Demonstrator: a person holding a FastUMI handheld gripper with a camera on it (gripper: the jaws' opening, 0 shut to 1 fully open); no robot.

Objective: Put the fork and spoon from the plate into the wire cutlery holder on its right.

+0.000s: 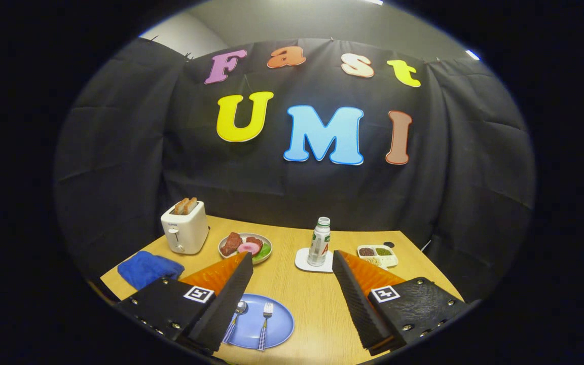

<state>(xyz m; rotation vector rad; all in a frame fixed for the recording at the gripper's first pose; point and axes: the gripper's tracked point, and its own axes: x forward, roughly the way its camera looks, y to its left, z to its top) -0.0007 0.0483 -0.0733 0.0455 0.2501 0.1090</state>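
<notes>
While the gripper (292, 289) hangs above the near edge of the wooden table (312, 299), its two fingers (231, 299) stand wide apart and hold nothing. Between them, closer to the left finger, a blue plate (279, 324) lies flat on the table. A spoon (239, 310) rests on the left part of the plate, its bowl pointing far and its checked handle pointing near; the left finger partly covers its handle. A fork (265, 318) lies just beside the spoon on the right, roughly parallel to it, tines far and checked handle near. The two utensils are close together but apart. To the left of the left finger, a folded blue cloth (147, 268) sits near the table's left edge. Beyond the fingers, toward the middle of the table, a small bottle (319, 242) with a white cap stands upright on a white square coaster (303, 262). To its right, a white divided tray (379, 254) holds dark, green and pale contents in separate compartments. To the left of the bottle, a round dish (266, 242) carries pieces of food. Farther left, a white toaster (184, 230) stands with two slices of toast (184, 205) raised from its slots. A black cloth wall (119, 167) closes the far side.
</notes>
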